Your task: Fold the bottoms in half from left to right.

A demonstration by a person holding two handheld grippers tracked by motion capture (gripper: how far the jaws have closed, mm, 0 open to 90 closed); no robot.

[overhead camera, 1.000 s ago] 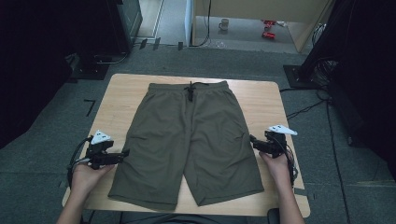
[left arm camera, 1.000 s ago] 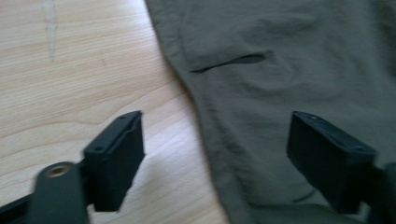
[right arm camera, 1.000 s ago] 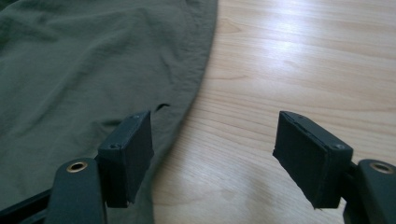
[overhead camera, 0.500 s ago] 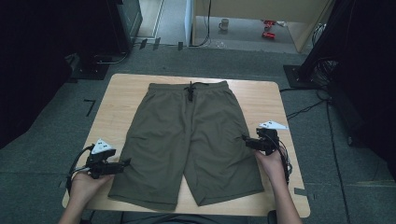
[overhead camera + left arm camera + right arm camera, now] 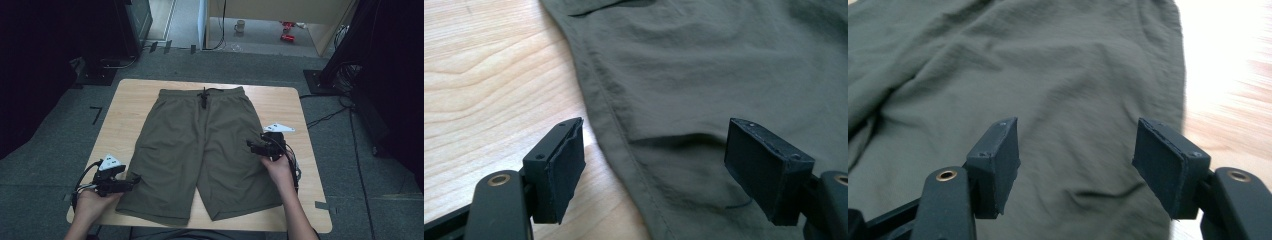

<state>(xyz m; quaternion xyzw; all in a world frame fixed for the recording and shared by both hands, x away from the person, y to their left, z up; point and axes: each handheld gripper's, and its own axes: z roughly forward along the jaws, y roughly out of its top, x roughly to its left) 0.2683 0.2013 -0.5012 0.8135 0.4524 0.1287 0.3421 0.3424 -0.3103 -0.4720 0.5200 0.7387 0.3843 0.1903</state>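
While the olive shorts [image 5: 205, 150] lie flat in the middle of the table [image 5: 130, 107], waistband toward the top of the high view and both legs toward the bottom, nothing is gripped yet. Left gripper [image 5: 131, 181] sits at the lower left, jaws spread over the outer side seam [image 5: 616, 125] of that leg, one pad over bare wood. Right gripper [image 5: 251, 146] is right of centre over the other leg, jaws apart but just been closing, only loose cloth between them. Risks: left pinch lands on the seam edge alone and slips off; right pad bites one layer, so the leg bunches; uneven pull skews the shorts.
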